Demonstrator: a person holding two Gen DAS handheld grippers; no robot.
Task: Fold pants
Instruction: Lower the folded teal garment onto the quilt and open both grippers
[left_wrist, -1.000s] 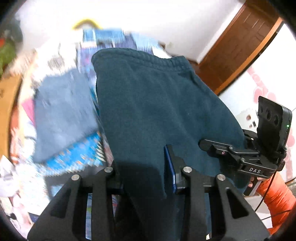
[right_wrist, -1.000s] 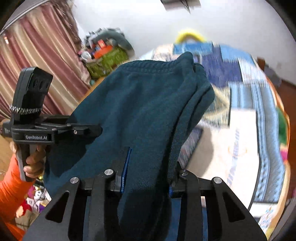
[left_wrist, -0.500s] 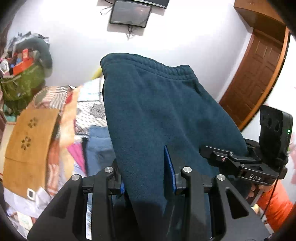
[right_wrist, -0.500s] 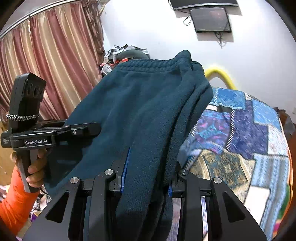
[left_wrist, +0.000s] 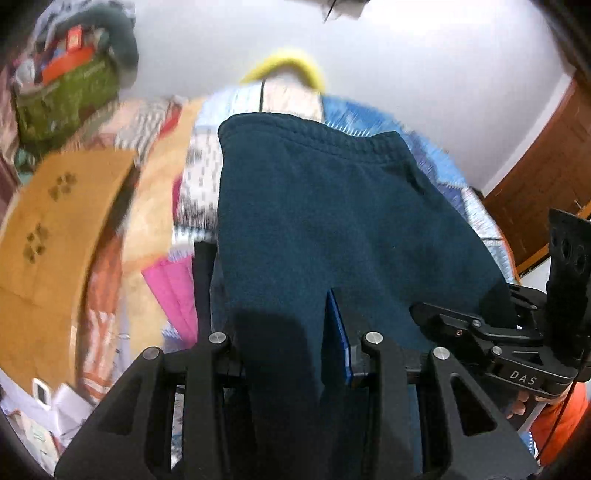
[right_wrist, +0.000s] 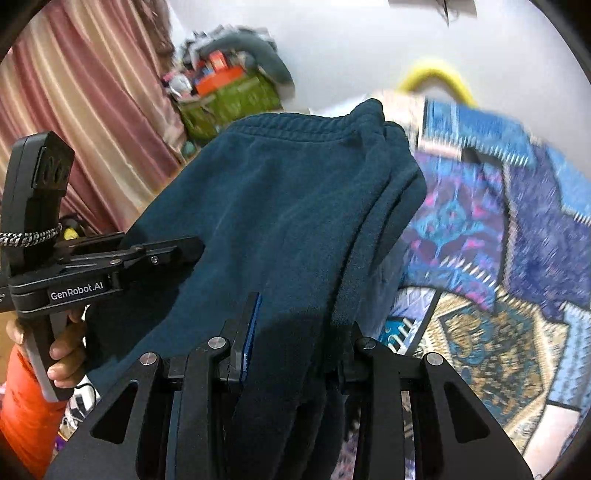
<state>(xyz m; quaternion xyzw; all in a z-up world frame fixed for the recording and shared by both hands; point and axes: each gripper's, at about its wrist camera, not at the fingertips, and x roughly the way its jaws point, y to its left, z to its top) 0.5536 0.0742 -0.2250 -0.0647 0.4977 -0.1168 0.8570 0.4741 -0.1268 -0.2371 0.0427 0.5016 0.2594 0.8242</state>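
The dark teal fleece pants (left_wrist: 332, 221) hang folded between my two grippers, held up off the bed, waistband at the far end. My left gripper (left_wrist: 273, 302) is shut on one edge of the pants; the cloth covers the fingertips. My right gripper (right_wrist: 295, 314) is shut on the other edge of the pants (right_wrist: 280, 206), with several layers bunched at its right side. Each view shows the other gripper beside the cloth: the right gripper's body (left_wrist: 517, 343) and the left gripper's body (right_wrist: 74, 273).
A patchwork quilt (right_wrist: 498, 240) covers the bed below. A tan cloth with paw prints (left_wrist: 55, 221) and pink fabric (left_wrist: 173, 284) lie to the left. A green bag of clutter (right_wrist: 229, 99), striped curtains (right_wrist: 74, 110) and a wooden door (left_wrist: 546, 192) border the room.
Both cameras have tilted back down from the wall toward the bed, blurring the background. The pants stay gripped in both grippers in the same spread.
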